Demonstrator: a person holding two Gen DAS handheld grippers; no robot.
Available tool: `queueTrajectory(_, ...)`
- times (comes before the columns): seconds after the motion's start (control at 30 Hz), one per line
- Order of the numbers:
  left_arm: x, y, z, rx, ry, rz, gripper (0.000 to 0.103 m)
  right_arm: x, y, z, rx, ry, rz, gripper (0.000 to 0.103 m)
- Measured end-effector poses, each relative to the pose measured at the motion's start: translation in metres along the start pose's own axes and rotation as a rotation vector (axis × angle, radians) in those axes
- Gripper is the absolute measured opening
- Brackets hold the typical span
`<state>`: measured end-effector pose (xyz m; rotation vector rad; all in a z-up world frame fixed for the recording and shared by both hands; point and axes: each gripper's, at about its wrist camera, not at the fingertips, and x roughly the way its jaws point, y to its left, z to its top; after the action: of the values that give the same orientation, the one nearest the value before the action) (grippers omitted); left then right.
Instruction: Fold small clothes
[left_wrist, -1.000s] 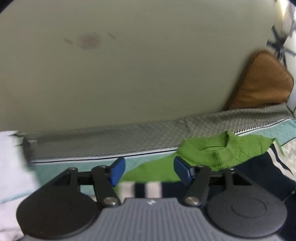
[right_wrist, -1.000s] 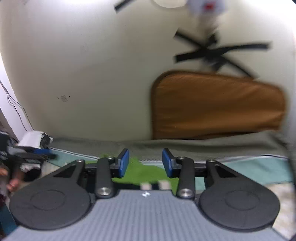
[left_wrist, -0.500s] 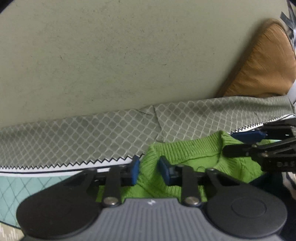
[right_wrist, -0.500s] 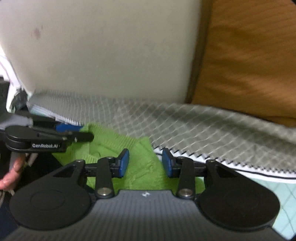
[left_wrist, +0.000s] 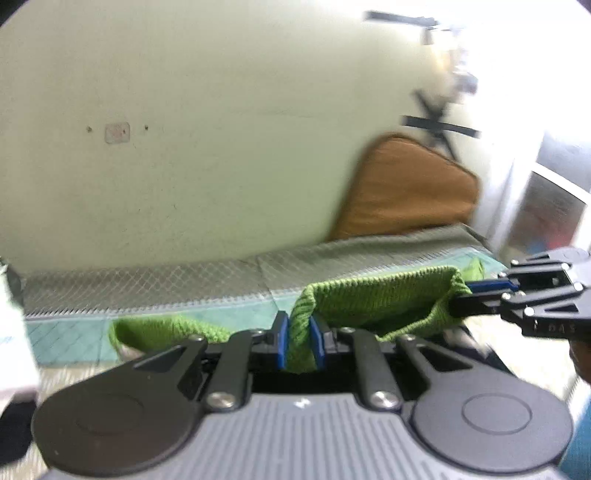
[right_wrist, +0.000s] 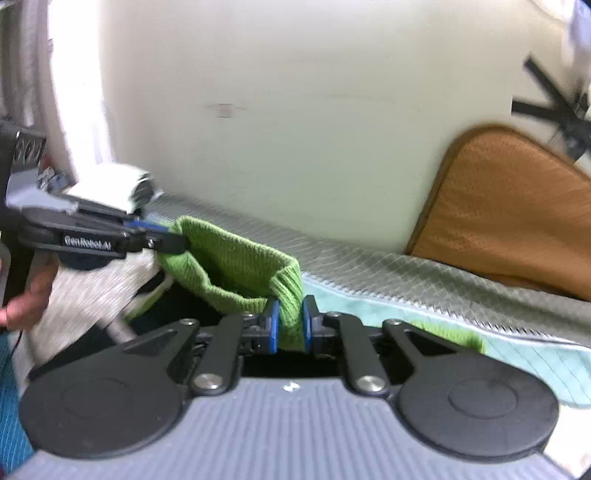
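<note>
A small green knitted sweater (left_wrist: 380, 302) hangs stretched between my two grippers above the bed. In the left wrist view my left gripper (left_wrist: 299, 328) is shut, its blue pads pinching a fold of the knit. The right gripper (left_wrist: 469, 295) comes in from the right edge and holds the other end. In the right wrist view the right gripper (right_wrist: 289, 317) has its jaws closing, pads pressed on a fold of the sweater (right_wrist: 229, 258). The left gripper (right_wrist: 166, 238) grips the far end at the left. The sweater's lower part is hidden behind the gripper bodies.
A brown cushion (left_wrist: 410, 192) leans on the pale wall at the right. A grey diamond-patterned cover (left_wrist: 147, 284) and a teal sheet (right_wrist: 369, 306) lie on the bed below. A person's hand (right_wrist: 22, 302) holds the left gripper. Something white (left_wrist: 14, 332) sits at the left edge.
Both grippers shut on the green sweater, which lay flat on the bed, and lifted it. They pulled back from the wall, and the sweater now hangs between them.
</note>
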<state>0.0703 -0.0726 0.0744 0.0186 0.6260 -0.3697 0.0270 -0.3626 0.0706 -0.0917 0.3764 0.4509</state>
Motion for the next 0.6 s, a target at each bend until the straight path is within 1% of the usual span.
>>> queueTrajectory(0.1,-0.039,-0.023,-0.039,0.046,-0.020,0.000,0.013,-0.030,0.031,-0.030,-0.037,-0.010,0.000,0.016)
queueTrajectory(0.2,-0.064,-0.043,-0.078,0.054,-0.029,-0.010,0.013,-0.059,0.053,-0.063,-0.045,-0.011,0.002,0.016)
queueTrajectory(0.3,-0.078,-0.057,-0.109,0.037,-0.023,-0.018,0.013,-0.065,0.062,-0.096,-0.035,0.006,-0.010,0.015)
queueTrajectory(0.43,-0.072,-0.064,-0.137,0.013,0.016,-0.020,0.014,-0.059,0.067,-0.132,0.046,0.044,-0.018,0.016)
queueTrajectory(0.5,-0.063,-0.062,-0.145,-0.004,0.058,-0.009,0.018,-0.050,0.072,-0.144,0.042,0.046,-0.047,0.017)
queueTrajectory(0.53,-0.060,-0.060,-0.147,-0.011,0.076,-0.010,0.020,-0.049,0.075,-0.145,0.035,0.036,-0.052,0.018)
queueTrajectory(0.57,-0.062,-0.060,-0.148,-0.012,0.080,-0.017,0.022,-0.052,0.079,-0.144,0.025,0.028,-0.050,0.022)
queueTrajectory(0.6,-0.067,-0.061,-0.148,0.003,0.078,-0.029,0.024,-0.054,0.079,-0.141,0.019,0.029,-0.041,0.023)
